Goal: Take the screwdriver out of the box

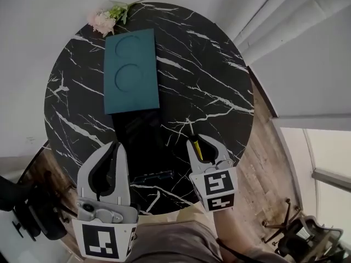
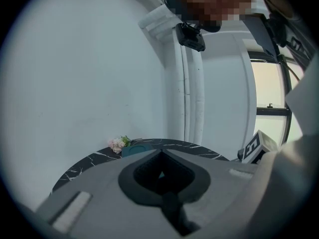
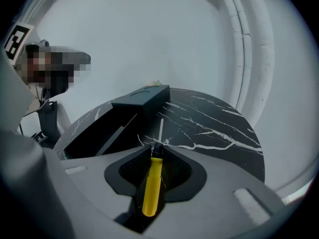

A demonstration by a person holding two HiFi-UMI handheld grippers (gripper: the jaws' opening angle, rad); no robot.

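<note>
We see the yellow-handled screwdriver with a thin metal shaft [image 3: 152,185] [image 1: 196,148] outside the box, clamped in the right gripper [image 3: 158,146] [image 1: 198,140]. Its handle lies back along the hollow between the two grey jaws. The jaws pinch it near the dark collar where handle meets shaft, and the bare shaft pokes out past their tips.

Just to the left of the tool, in the right gripper view, we make out the open black rectangular box [image 3: 92,133], dark inside and hard to tell from the tabletop. The screwdriver is over the table beside this box, not in it; we cannot tell whether its tip touches the surface.

The left gripper [image 1: 115,144] [image 2: 160,153] is at the near edge on the box's other side, its jaws clenched tip to tip with nothing between them.

Beyond the box lies a flat teal rectangular slab with two round hollows [image 1: 131,70]. At the far rim, just past the slab, we see a small spray of pink flowers with green stems [image 1: 104,21] [image 2: 118,143].

All of this is on or over a round black marble table with white veins [image 1: 208,81], set against a white wall over a wooden plank floor [image 1: 263,163].
</note>
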